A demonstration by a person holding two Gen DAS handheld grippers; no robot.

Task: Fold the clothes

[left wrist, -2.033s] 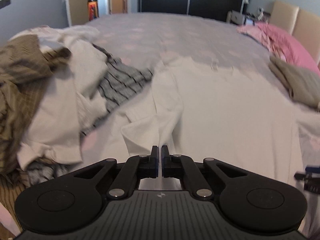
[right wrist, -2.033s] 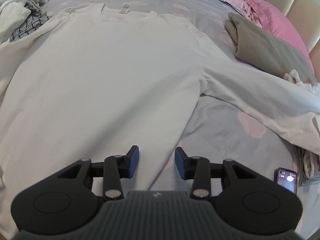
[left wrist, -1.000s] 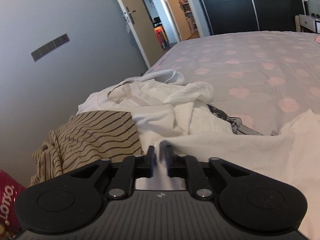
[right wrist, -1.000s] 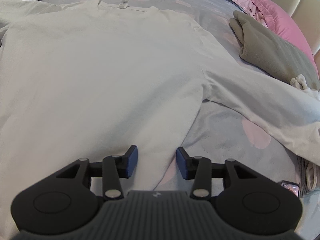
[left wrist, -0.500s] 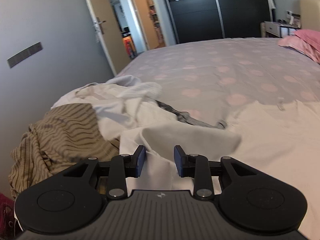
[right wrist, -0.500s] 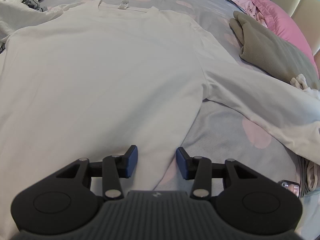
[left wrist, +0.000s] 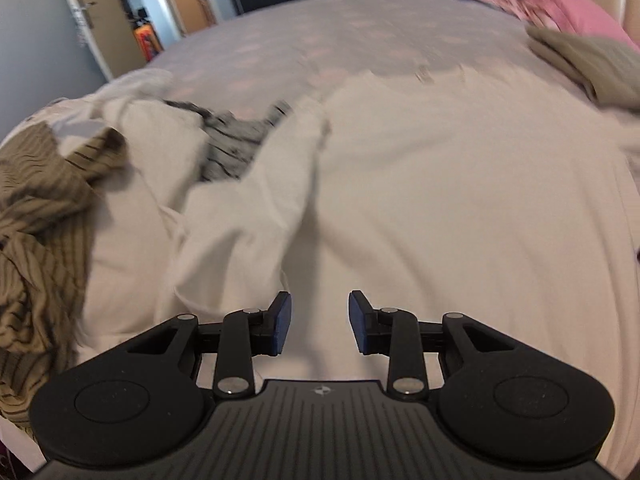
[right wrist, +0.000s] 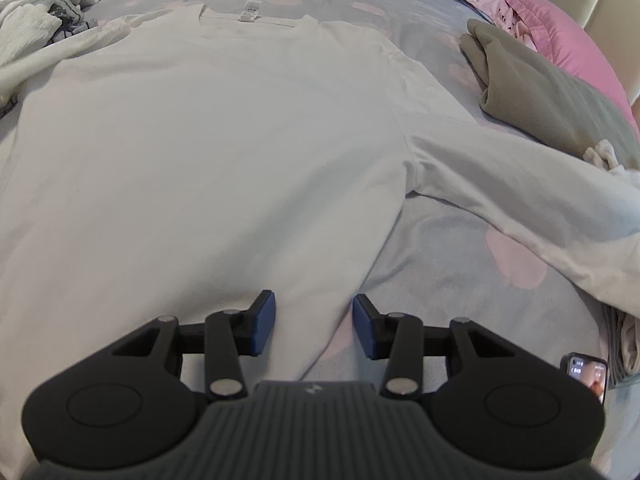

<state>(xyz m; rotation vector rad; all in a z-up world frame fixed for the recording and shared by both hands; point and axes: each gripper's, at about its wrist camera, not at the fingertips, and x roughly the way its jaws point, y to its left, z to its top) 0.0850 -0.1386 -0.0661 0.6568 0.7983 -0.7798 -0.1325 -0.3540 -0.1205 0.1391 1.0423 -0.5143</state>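
White shirt spread flat, ready for its first fold

The left gripper [left wrist: 319, 322], jaws just opened and empty, hovers by the rumpled left sleeve [left wrist: 240, 216]; the white long-sleeved shirt [right wrist: 208, 128] lies smoothed on the bed [right wrist: 440, 248]; the right gripper [right wrist: 314, 330] waits parted, gripping nothing, over the hem.

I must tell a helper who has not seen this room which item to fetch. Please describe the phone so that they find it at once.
Start at the bed with the grey cover with pink dots, where a white long-sleeved shirt lies flat. Follow its right sleeve to the near edge. Past the sleeve's end lies the phone: the only small, dark, hard thing with a lit screen among soft clothes.
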